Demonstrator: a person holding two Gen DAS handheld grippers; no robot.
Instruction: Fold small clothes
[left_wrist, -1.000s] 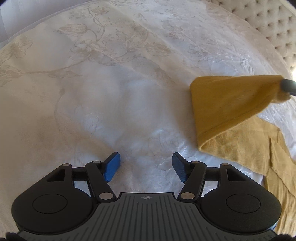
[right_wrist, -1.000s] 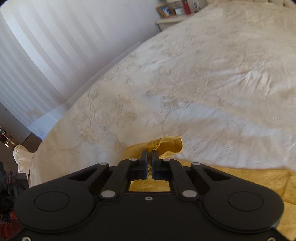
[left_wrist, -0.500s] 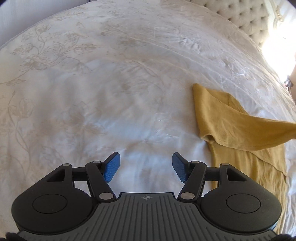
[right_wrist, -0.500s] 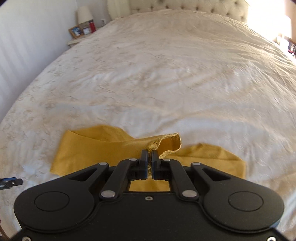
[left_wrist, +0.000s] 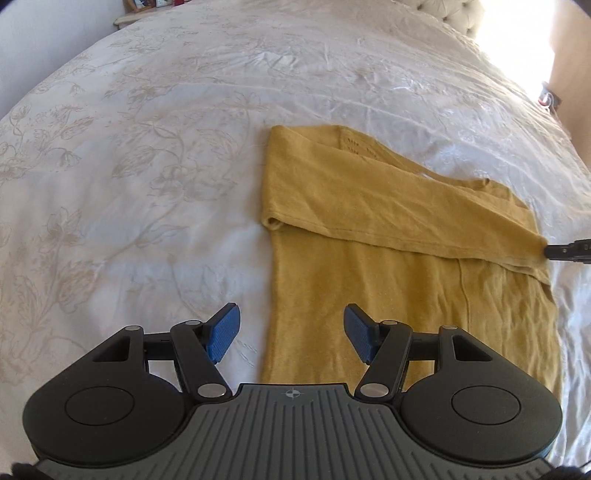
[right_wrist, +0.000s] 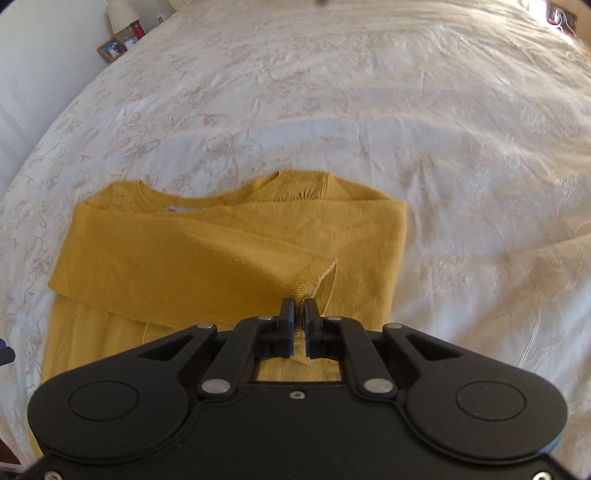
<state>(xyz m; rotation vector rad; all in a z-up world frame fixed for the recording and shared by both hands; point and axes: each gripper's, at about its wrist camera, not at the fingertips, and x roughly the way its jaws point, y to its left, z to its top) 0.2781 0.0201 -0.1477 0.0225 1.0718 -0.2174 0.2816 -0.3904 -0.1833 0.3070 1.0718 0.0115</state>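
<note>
— Two fingers of the right gripper (right_wrist: 299, 308) pinched nearly together on the sleeve cuff (right_wrist: 304, 286) of the mustard sweater (right_wrist: 207, 254); sleeve laid across the chest, sweater flat on the white bedspread (right_wrist: 443, 129).
— Left gripper (left_wrist: 291, 332)?
— Spread wide, empty, hovering over the sweater's left edge.
— Step?
— Sleeve fold-in, likely. Next: let go the cuff, take the hem.
— Views?
— Only the left shows the lower body; only the right shows the neckline whole.
</note>
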